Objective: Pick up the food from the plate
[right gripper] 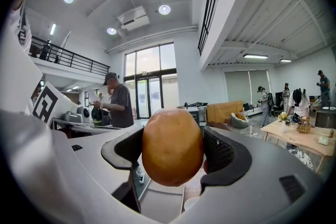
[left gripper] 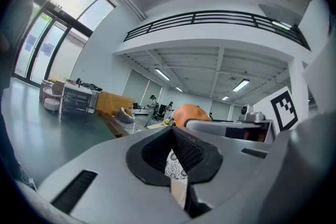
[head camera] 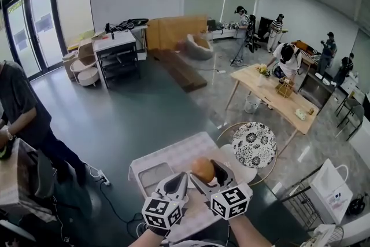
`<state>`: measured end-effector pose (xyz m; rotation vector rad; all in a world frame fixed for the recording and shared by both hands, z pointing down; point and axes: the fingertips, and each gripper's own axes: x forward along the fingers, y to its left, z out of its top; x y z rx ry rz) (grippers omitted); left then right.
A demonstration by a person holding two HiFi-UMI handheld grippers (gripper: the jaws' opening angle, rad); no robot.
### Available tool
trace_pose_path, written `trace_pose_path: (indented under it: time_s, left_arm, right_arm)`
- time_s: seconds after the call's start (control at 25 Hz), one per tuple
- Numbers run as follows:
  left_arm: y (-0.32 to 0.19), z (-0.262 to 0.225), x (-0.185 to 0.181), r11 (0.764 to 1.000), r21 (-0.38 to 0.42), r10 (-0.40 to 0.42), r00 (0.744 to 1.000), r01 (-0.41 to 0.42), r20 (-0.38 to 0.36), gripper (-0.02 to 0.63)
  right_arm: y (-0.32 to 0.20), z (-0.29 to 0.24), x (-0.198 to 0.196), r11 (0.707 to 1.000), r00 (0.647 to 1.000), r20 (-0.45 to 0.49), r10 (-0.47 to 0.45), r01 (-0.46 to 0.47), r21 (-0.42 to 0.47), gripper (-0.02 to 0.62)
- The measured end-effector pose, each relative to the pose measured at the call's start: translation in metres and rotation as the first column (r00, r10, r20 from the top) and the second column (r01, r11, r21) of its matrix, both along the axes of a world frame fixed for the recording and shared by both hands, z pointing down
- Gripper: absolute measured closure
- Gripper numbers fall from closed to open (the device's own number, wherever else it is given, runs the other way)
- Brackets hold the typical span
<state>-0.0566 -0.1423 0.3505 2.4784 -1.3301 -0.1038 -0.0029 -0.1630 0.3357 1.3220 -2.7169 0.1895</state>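
In the right tongs (right gripper: 176,150), one round orange food item (right gripper: 172,139).

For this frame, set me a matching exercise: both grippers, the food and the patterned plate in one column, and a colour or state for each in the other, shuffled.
Things:
1. left gripper
2. right gripper
3. food
4. patterned plate

Colour or state:
A. black and white
B. jaws clamped on a thing
C. orange-brown and round
D. nothing between its jaws

Pairs: 1-D, 2-B, 3-C, 4-A
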Motion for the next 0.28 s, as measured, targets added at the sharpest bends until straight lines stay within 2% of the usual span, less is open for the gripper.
trace_pose_path:
  time_s: [0.28]
  left_arm:
    - [-0.0044, 0.0002, 0.0045, 1.000, 0.008, -0.003, 1.000, 0.003, 0.011, 0.600]
  right_arm:
    - [-0.0042, 0.0010, 0.0061, 1.000, 1.000, -0.001, 0.001, -0.001, 0.002, 0.268]
